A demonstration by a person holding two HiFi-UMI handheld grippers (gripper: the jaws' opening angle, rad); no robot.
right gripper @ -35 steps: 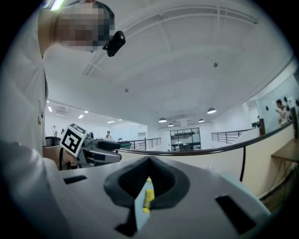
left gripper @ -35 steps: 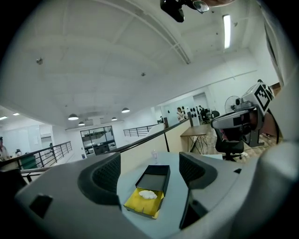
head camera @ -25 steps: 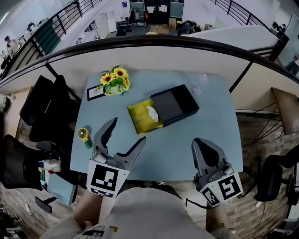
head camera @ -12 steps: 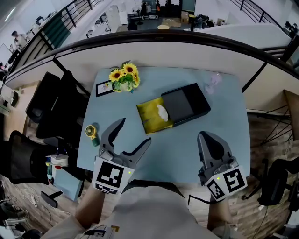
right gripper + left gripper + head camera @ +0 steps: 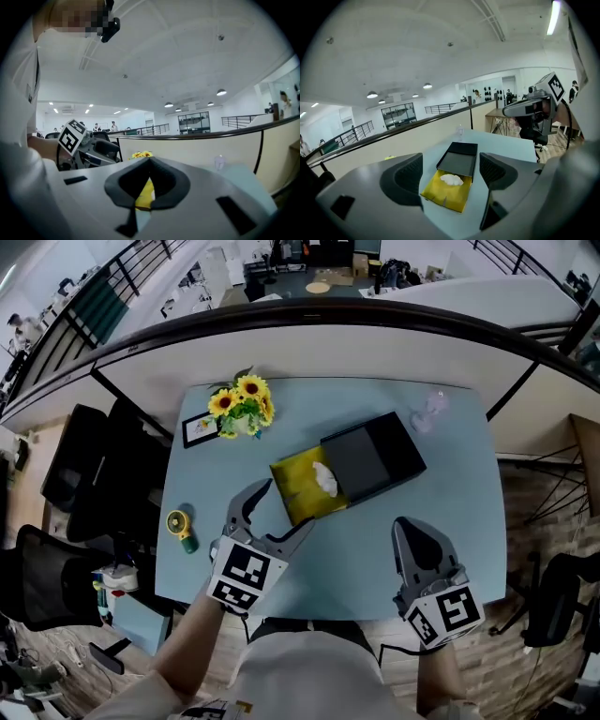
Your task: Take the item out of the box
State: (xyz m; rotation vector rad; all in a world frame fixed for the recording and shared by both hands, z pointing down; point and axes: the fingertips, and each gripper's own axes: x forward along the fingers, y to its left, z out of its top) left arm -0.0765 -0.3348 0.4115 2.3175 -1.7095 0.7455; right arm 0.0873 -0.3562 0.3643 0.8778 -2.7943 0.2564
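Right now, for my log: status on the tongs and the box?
Left tongs open, pointed at yellow tray. Right tongs shut, empty. White item lying in tray, untouched. Nothing blocking.

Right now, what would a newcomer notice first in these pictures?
The yellow tray stands slid out of the black box at the middle of the table, with a white item lying in it. The left gripper, jaws apart, points at it from the near side. Sunflowers stand at the far left corner.

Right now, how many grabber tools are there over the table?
2. The left gripper, fingers apart, is near the yellow tray of the black box; the right gripper, fingers together, is over the blue table's near right part. None seem hidden.
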